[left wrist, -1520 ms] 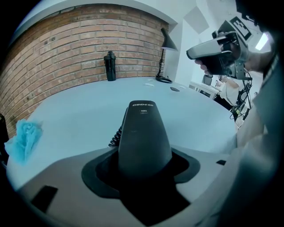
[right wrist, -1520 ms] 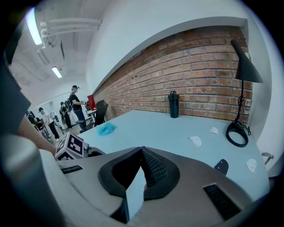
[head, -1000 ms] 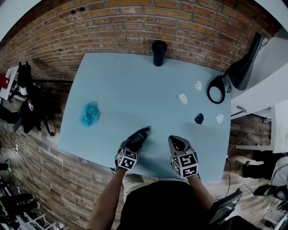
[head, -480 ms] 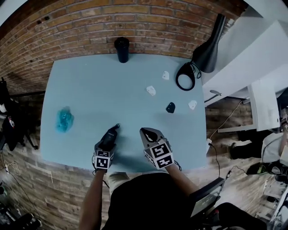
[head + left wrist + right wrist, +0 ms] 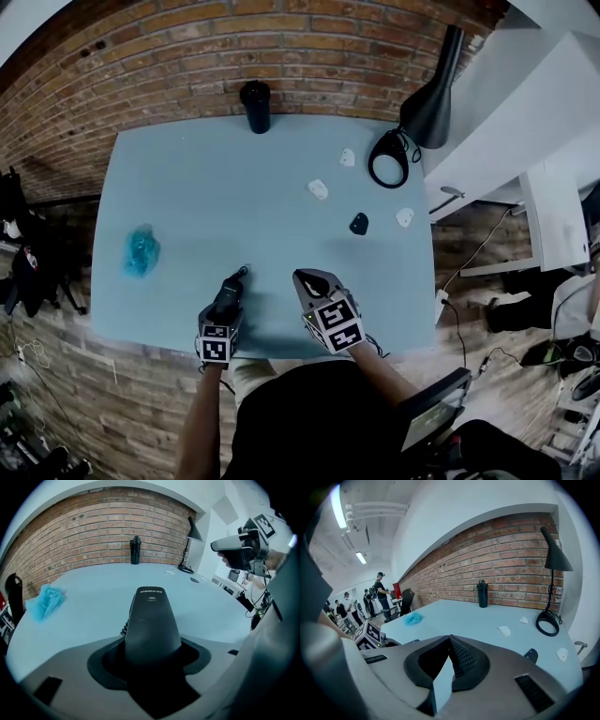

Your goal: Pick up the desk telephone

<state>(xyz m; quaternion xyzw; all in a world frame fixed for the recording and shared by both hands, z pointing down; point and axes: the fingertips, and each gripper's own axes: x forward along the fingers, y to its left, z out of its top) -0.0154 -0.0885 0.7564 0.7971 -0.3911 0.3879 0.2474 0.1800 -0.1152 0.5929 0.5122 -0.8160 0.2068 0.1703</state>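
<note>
Handset stays gripped
Left gripper (image 5: 228, 298) clamps the telephone handset (image 5: 151, 620) right of the blue cloth (image 5: 141, 251), hardly shifted; right gripper (image 5: 302, 277) closed, empty.

Pale blue rectangular table (image 5: 187, 178). A red brick wall (image 5: 281, 47) runs along its far edge. Black cone-shade desk lamp (image 5: 433, 89) at the table's far right corner, ring base on the top. White furniture (image 5: 525, 122) just right of the table. Brick-pattern floor (image 5: 66, 375) to its left. Ceiling tube lights (image 5: 335, 503) lit overhead.
</note>
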